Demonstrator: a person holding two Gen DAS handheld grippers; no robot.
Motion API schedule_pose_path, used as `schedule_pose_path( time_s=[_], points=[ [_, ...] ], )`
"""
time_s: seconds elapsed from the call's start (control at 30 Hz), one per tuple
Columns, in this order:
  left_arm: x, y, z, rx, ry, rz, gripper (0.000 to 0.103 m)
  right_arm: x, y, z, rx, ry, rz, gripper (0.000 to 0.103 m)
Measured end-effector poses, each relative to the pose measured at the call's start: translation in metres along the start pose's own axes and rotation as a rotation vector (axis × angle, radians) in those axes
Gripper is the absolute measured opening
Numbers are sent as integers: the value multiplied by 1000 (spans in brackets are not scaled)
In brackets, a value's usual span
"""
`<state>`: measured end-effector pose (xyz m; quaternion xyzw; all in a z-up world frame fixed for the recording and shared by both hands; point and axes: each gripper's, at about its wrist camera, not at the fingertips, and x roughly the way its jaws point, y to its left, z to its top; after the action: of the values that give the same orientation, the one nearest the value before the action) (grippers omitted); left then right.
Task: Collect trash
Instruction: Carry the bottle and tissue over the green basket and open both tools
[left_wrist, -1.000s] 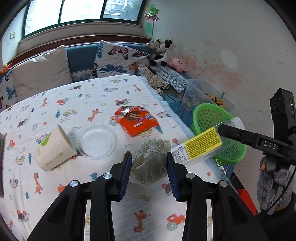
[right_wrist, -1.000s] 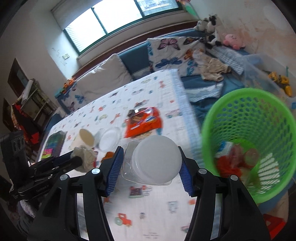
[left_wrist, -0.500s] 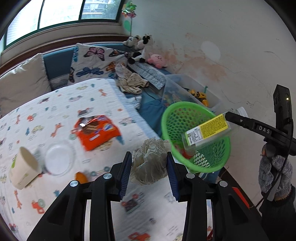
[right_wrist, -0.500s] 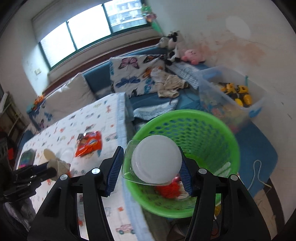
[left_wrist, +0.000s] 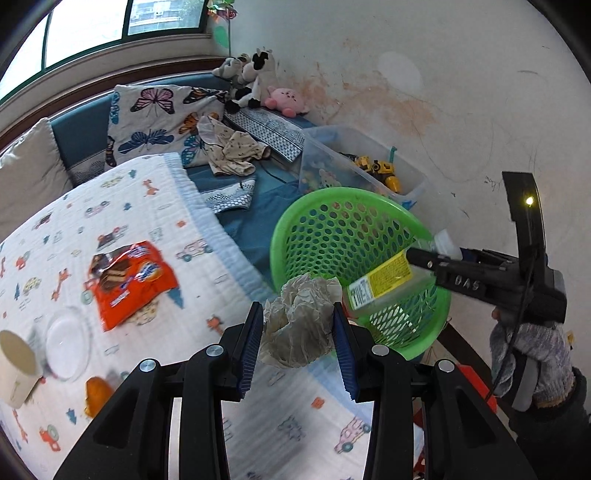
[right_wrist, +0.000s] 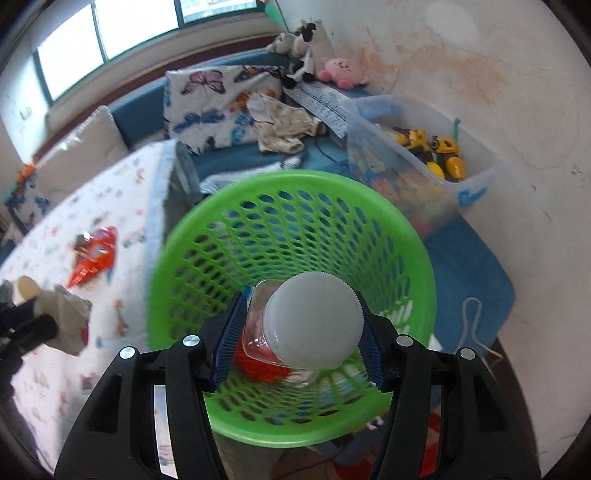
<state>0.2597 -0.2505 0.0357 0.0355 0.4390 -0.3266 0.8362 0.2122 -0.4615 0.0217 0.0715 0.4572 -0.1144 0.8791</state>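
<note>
On the bed (left_wrist: 155, 206), toward its left edge, a paper cup (left_wrist: 16, 363) lies beside a clear plastic lid (left_wrist: 68, 343), with an orange snack wrapper (left_wrist: 131, 282) nearer the middle. The left tool (left_wrist: 298, 325) is clamped on a crumpled tissue wad (left_wrist: 301, 321) over the bed's right edge, just beside the green mesh basket (right_wrist: 291, 192). The right tool (right_wrist: 301, 332) grips a clear white-capped jar (right_wrist: 314, 325) by its sides, over the basket's mouth, red trash below it.

Stained white wall (left_wrist: 424, 92), bright window (left_wrist: 92, 22), blue sofa (left_wrist: 77, 125)
</note>
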Motion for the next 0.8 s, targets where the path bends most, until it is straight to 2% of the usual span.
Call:
schedule_pose_path(
  time_s=[0.07, 0.27, 0.33, 0.5, 0.8],
  points=[
    [8, -5, 4, 4, 8, -10, 37, 5, -2, -1, -12, 16, -28, 57],
    [31, -23, 13, 23, 36, -34, 37, 12, -14, 0, 25, 23, -19, 60],
    [37, -28, 15, 30, 44, -38, 37, 9, -20, 0, 46, 0, -21, 72],
    [52, -37, 18, 32, 62, -45, 38, -4, -28, 0, 56, -47, -21, 72],
    [73, -43, 17, 27, 87, -54, 40, -19, -37, -11, 92, -82, 37, 72]
  ],
)
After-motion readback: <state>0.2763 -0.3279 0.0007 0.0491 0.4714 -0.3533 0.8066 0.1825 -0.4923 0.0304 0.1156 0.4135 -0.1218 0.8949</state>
